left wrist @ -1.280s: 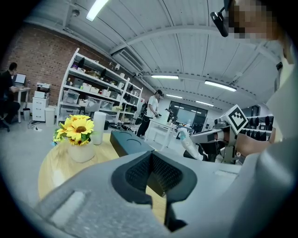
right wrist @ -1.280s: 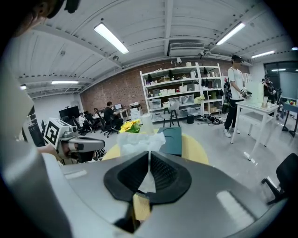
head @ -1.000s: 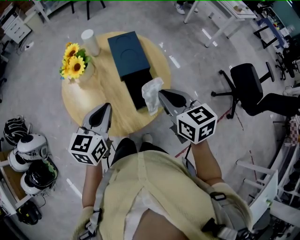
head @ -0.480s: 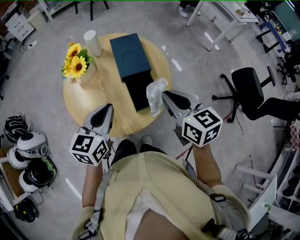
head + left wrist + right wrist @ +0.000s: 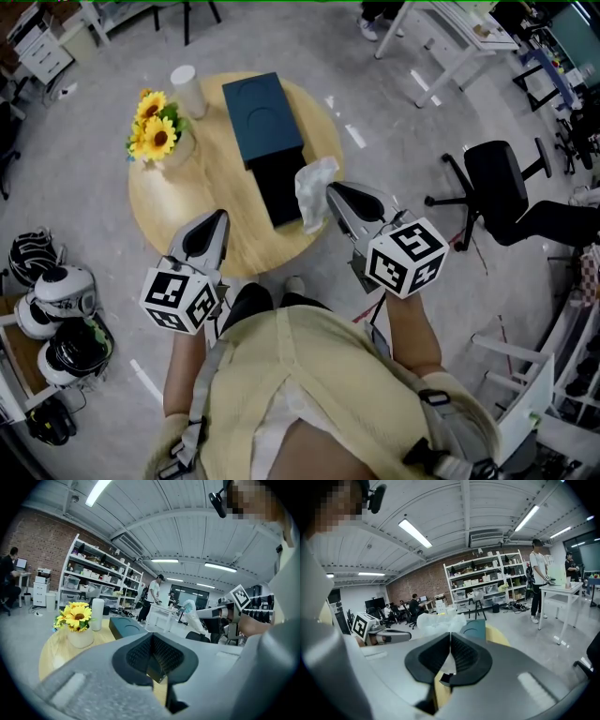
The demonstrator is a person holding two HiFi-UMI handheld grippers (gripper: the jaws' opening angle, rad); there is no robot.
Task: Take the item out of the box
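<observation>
A dark teal box (image 5: 262, 105) lies on the round wooden table (image 5: 202, 192), its black inner tray (image 5: 280, 190) slid out toward me. My right gripper (image 5: 329, 187) is shut on a crumpled white wrapped item (image 5: 312, 189), held above the tray's right edge. The same white item (image 5: 436, 620) bulges just past the closed jaws in the right gripper view, with the box (image 5: 475, 629) behind it. My left gripper (image 5: 222, 215) hovers over the table's near edge, shut and holding nothing. In the left gripper view the box (image 5: 123, 626) lies ahead.
A vase of sunflowers (image 5: 155, 137) and a white cylinder (image 5: 183, 87) stand at the table's far left. A black office chair (image 5: 497, 183) is to the right, helmets (image 5: 45, 302) on the floor at left, and white desks (image 5: 441, 33) beyond.
My right gripper has drifted slightly to the right with the white item still in it. The left gripper has stayed in place.
</observation>
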